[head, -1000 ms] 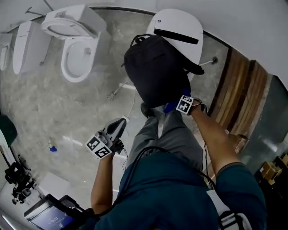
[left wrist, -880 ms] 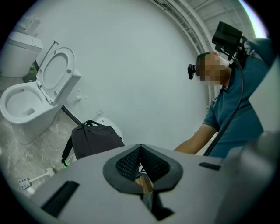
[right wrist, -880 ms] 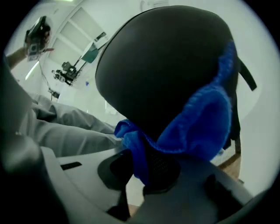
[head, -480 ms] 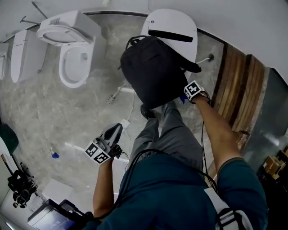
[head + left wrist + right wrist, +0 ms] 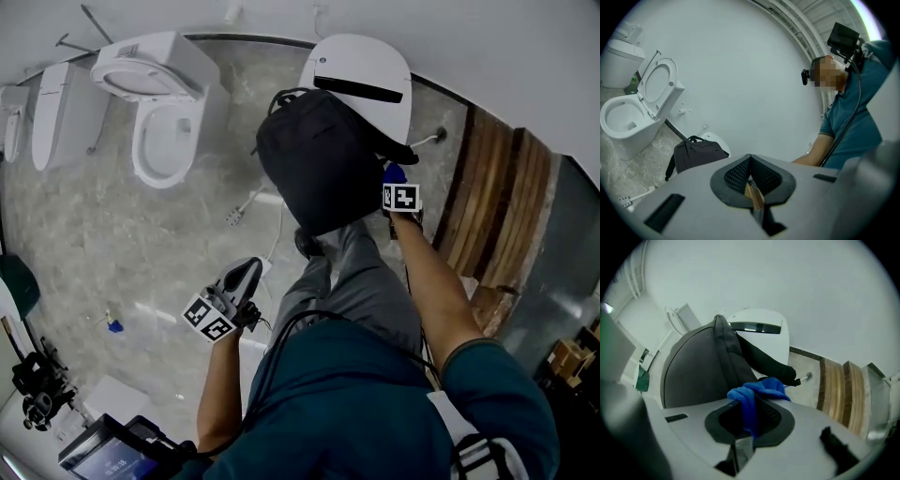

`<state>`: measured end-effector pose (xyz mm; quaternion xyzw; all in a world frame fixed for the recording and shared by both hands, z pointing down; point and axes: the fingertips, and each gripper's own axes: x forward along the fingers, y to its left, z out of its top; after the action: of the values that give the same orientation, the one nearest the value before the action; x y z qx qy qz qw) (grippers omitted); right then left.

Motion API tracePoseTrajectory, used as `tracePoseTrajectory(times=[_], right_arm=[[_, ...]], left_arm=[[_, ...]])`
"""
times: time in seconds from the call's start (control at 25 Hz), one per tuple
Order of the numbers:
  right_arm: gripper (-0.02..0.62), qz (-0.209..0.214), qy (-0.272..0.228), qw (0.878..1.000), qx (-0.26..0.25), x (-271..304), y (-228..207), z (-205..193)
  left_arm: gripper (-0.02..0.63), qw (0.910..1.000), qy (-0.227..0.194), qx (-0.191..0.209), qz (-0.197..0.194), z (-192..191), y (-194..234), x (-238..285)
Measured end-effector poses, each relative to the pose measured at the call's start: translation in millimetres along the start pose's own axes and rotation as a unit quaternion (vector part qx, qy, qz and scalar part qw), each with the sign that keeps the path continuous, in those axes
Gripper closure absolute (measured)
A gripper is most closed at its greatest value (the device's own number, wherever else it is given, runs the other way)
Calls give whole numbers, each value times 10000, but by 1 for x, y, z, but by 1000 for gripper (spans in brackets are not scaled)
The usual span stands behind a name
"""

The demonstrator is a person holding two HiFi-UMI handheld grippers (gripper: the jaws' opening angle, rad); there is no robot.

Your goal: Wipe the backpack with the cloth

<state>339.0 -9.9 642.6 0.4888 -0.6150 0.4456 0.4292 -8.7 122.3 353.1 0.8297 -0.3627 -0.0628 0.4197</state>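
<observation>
Right gripper point(image 5: 749, 420) jaws clamped on the blue cloth point(image 5: 757, 392), which bunches out against the right side of the black backpack point(image 5: 698, 366). Wiping looks under way; next comes a steady drag across the panel. Left gripper point(image 5: 751, 180) is pinched together, empty, low and well apart. The backpack, matte and soft, stands upright at the front edge of the white rounded fixture point(image 5: 366, 66).

Backpack point(image 5: 323, 164): blk, upright, propped on white rounded unit point(image 5: 366, 70). Cloth point(image 5: 757, 394): blue, bunched, clamped in R gripper point(image 5: 751, 411), at backpack's right edge.
</observation>
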Motion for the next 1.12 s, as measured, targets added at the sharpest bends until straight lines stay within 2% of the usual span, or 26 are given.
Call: tracePoseTrajectory(times=[0.08,0.16,0.28,0.4,0.52,0.6,0.72,0.84,0.92,1.12], right_arm=[[561,289,-69,9988,387,1,8,-6],[560,960,-77,9918,842,0,24,-18],[561,1787,-357,9790,917,-23,52,-25],[561,2227,-1204,9645,749,-89,76,-17],[561,2526,-2319,9386,389,-194,100,-10],[561,2574,-3072,9161,100,-257,110,-3],[560,2440,-3904,8875,-208,-333,111,1],[560,2358,-4732,8483,-290,-407,104,-3],[560,2332,-5152,8238,-397,-452,102,-15],[560,1851,-5880,7797,-1104,-549,100,-64]], left_arm=[[601,9999,-22,89,-98,3,-1,5],[601,9996,-8,177,-237,6,2,12],[601,9984,17,272,-491,12,5,21],[601,9953,-15,497,-836,23,-22,17],[601,9888,-134,837,-1229,39,-75,1],[601,9837,-204,995,-1482,47,-101,-4],[601,9762,-249,1184,-1797,56,-131,-3],[601,9685,-329,1431,-2010,64,-163,-3],[601,9631,-431,1622,-2105,69,-187,-8],[601,9533,-642,2173,-1996,73,-241,-29]])
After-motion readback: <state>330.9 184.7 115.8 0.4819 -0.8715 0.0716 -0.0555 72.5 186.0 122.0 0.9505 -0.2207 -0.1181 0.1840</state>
